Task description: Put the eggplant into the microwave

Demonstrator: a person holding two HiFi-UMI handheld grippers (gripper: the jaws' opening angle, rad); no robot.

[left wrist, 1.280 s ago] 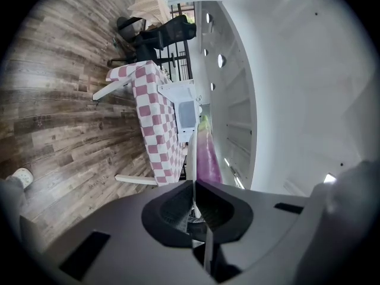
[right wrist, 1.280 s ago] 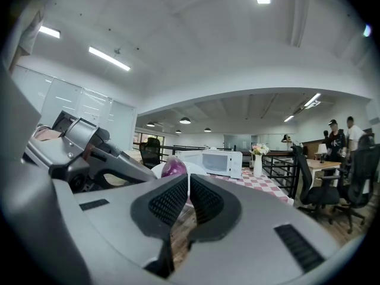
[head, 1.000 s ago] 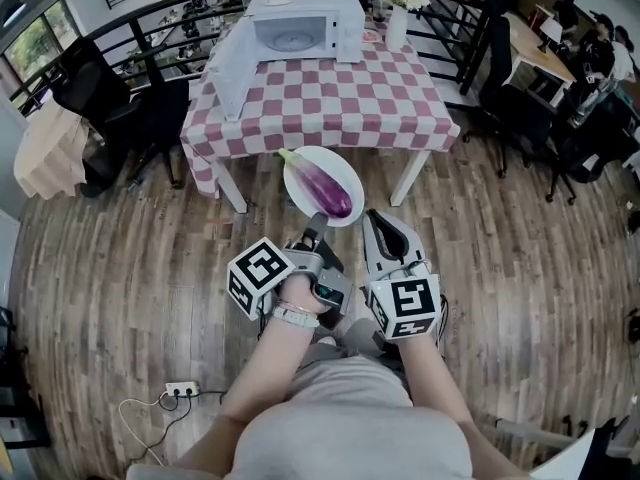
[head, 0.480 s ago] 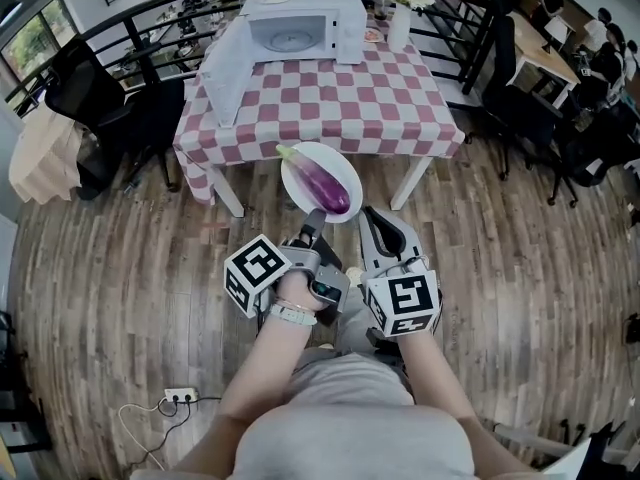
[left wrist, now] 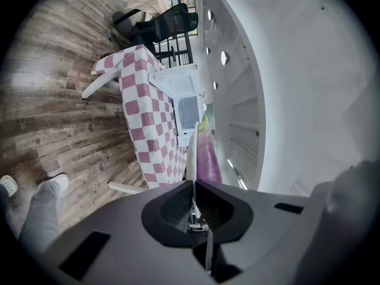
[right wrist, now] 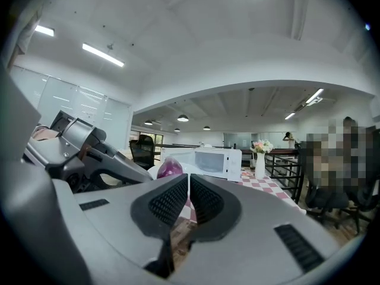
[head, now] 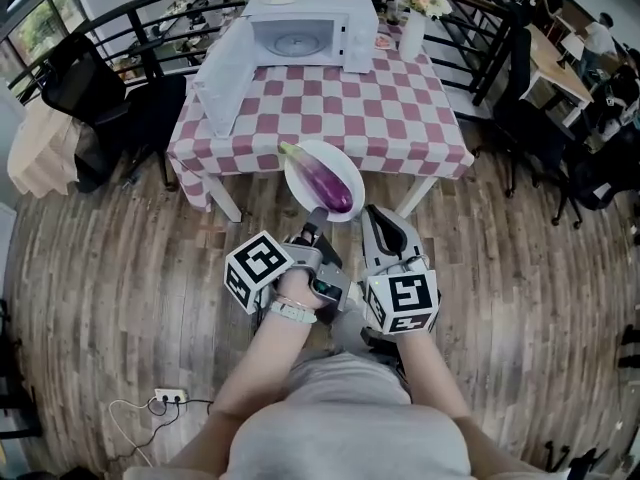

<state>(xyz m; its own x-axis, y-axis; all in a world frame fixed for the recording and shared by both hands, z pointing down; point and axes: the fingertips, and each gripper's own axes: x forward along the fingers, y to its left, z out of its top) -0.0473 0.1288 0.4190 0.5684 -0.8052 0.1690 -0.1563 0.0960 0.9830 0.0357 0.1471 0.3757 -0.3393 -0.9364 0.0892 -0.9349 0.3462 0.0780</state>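
The eggplant (head: 328, 183) lies on a white plate (head: 343, 168) just above centre frame in the head view, stalk end toward the upper left. It is not yet in the microwave (head: 300, 33).

The left gripper (head: 315, 218) is clamped on the plate's near rim. In the left gripper view, the rim runs edge-on between the closed jaws, with the purple eggplant (left wrist: 205, 156) just beyond them. The right gripper (head: 375, 218) sits just beside the plate's lower right edge. Its jaws stand closed to a narrow slit, and no view shows anything gripped between them.

Change over the last second:
- The plate, eggplant and both grippers keep the same arrangement relative to one another.
- The table (head: 400, 108) with the checked cloth and the microwave have drawn closer and sit larger in the upper frame.
- The plate's far rim now overlaps the hanging edge of the cloth. Earlier, bare floor (head: 150, 248) showed between them.

Meaning for the task: this appears to be the carry phase, with the load being brought up to the table. The microwave door (head: 225, 73) stands open at the upper left, and the cavity is exposed and faces the person. The plate still has to cross the tabletop before the eggplant can be inserted. The single-rim grip makes plate tilt the main risk.
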